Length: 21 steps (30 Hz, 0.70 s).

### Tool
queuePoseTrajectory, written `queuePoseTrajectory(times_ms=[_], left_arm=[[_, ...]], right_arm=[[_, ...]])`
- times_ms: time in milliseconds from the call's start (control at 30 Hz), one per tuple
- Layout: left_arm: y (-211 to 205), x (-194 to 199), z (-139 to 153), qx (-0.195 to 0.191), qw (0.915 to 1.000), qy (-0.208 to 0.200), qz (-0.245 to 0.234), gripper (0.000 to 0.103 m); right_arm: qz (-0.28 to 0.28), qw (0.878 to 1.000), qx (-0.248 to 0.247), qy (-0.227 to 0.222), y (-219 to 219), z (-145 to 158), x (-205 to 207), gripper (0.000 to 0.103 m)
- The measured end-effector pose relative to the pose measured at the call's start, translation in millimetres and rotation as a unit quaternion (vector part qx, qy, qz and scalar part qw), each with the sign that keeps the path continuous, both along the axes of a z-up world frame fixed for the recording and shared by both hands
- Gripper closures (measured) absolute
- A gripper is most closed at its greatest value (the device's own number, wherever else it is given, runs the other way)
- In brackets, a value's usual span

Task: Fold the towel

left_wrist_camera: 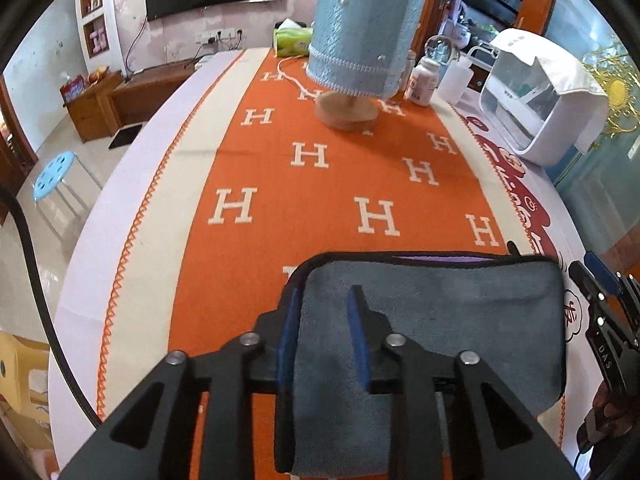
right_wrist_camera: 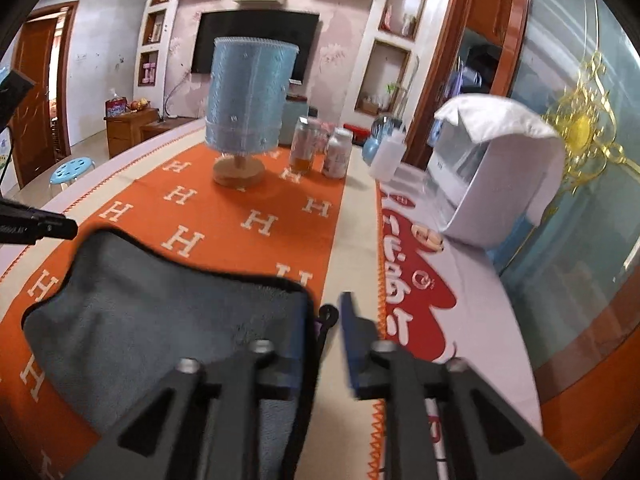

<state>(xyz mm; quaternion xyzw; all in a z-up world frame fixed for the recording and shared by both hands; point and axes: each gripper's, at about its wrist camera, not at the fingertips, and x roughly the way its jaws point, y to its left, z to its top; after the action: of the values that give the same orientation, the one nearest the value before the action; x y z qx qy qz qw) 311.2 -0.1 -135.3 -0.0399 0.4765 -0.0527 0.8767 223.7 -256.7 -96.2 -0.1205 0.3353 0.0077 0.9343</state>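
A grey towel (left_wrist_camera: pixel 460 320) with a black hem and a purple underside lies folded on the orange cloth with white H letters. My left gripper (left_wrist_camera: pixel 324 300) is open over the towel's left end, its left finger at the edge and its right finger resting on top. In the right wrist view the same towel (right_wrist_camera: pixel 160 320) lies at the lower left. My right gripper (right_wrist_camera: pixel 326 312) is open at the towel's right edge, with the hem and a small loop between its fingers. The right gripper also shows in the left wrist view (left_wrist_camera: pixel 600 300).
A lamp with a blue shade and a wooden base (left_wrist_camera: pixel 360 40) stands on the table further back. Bottles (left_wrist_camera: pixel 424 80) and a white appliance (left_wrist_camera: pixel 540 92) stand at the back right. A blue stool (left_wrist_camera: pixel 52 176) stands on the floor at the left.
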Motion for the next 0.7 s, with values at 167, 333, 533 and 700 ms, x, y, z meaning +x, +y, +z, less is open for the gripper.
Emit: queuePoseTrajectory(times_ms=[167,333,533,700], left_arm=[[1.0,-5.7,3.0,-0.010,0.9999,0.004,0.004,0.058],[-0.1,-18.5,12.6,-0.006,0.9999,0.004,0.015,0.050],[0.8,-46.3,23.9,-0.011,0.9991,0.018,0.036,0.041],[1.1,-78.9,31.2,-0.025,0.9982,0.032,0.045,0.038]], right_arm=[[-0.009,1.000,0.014,0.016,-6.3,-9.1,6.6,0.056],[-0.017,0.999,0.029,0.026,-11.0,-6.3,2.3,0.042],[-0.020,0.998,0.046,0.028,-15.5,6.9,-15.4,0.033],[-0.021,0.996,0.076,0.048,-18.2,13.3,-38.6,0.031]])
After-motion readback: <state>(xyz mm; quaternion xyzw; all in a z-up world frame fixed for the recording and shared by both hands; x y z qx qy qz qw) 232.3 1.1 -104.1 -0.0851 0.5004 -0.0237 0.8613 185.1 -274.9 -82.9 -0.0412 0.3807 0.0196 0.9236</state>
